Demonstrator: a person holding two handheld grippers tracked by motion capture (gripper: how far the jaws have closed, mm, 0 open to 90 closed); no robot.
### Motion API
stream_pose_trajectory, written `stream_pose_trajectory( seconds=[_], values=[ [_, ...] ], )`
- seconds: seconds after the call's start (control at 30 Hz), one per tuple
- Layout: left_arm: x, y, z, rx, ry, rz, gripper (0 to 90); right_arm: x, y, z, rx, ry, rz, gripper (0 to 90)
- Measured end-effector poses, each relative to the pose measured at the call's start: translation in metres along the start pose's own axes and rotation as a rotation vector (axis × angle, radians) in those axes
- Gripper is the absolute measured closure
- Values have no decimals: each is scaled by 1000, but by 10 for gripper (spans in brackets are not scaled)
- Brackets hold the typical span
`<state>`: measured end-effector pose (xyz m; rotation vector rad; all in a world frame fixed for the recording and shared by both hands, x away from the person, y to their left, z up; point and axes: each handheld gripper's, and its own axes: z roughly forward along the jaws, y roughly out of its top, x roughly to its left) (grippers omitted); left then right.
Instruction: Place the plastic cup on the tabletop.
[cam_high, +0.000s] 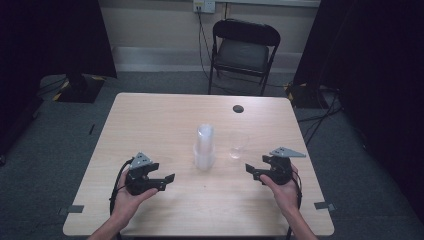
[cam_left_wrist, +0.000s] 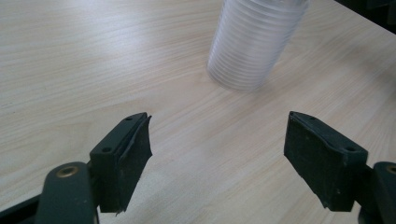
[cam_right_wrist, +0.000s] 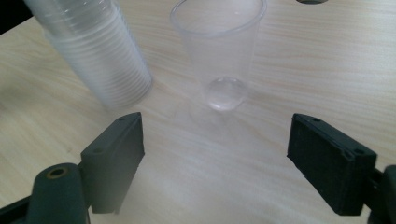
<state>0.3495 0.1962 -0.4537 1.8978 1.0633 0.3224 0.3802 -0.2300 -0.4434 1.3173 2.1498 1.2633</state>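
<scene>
Both of my hands rest low on the pale wooden worktop (cam_high: 150, 115), left tool (cam_high: 167, 180) and right tool (cam_high: 251, 171) agape, empty. Between them: an inverted stack of clear plastic cups (cam_high: 204, 146) and, just right, a single upright clear cup (cam_high: 238, 145): light, thin, crushable; best gripped gently mid-wall.

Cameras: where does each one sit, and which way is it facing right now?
High view: above the table, looking forward and down; forearms, left gripper, right gripper.
Left gripper view: along its open fingers at the cup stack.
Right gripper view: past open fingers at the single cup.
All share the stack.
</scene>
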Motion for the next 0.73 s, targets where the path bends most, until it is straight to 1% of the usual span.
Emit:
stream_pose_trajectory(
  seconds=[0.1,0.17,0.2,0.27,0.33,0.4,0.43,0.47,0.53,0.57,0.6,0.63,0.7,0.73],
  values=[
    [1,0,1,4,10,7,231,4,-7,-8,15,4,-1,189],
    [1,-1,1,9,18,-1,232,6,-12,-13,22,6,0,193],
    [2,-1,2,9,19,2,232,7,-15,-17,18,5,-7,196],
    [3,-2,2,11,22,-2,232,9,-22,-24,30,0,-10,197],
    [3,-2,3,23,22,0,232,10,-27,-29,35,1,-17,197],
    [3,-3,4,22,26,-2,233,11,-32,-34,35,-2,-12,197],
    [3,-3,4,23,26,2,233,11,-37,-36,27,-6,-4,200],
    [2,-4,4,22,28,1,233,11,-44,-37,23,-14,2,201],
    [2,-5,5,32,27,-2,233,13,-54,-35,60,-32,16,207],
    [1,-6,6,35,28,3,233,13,-54,-36,55,-33,6,206],
    [1,-7,6,40,26,4,233,13,-53,-37,41,-47,-6,202],
    [1,-8,7,43,23,3,233,12,-53,-37,38,-62,-4,195],
    [1,-9,7,47,21,3,233,8,-54,-35,46,-58,12,190],
    [1,-9,8,46,21,0,233,8,-54,-34,52,-69,13,190]
  ],
)
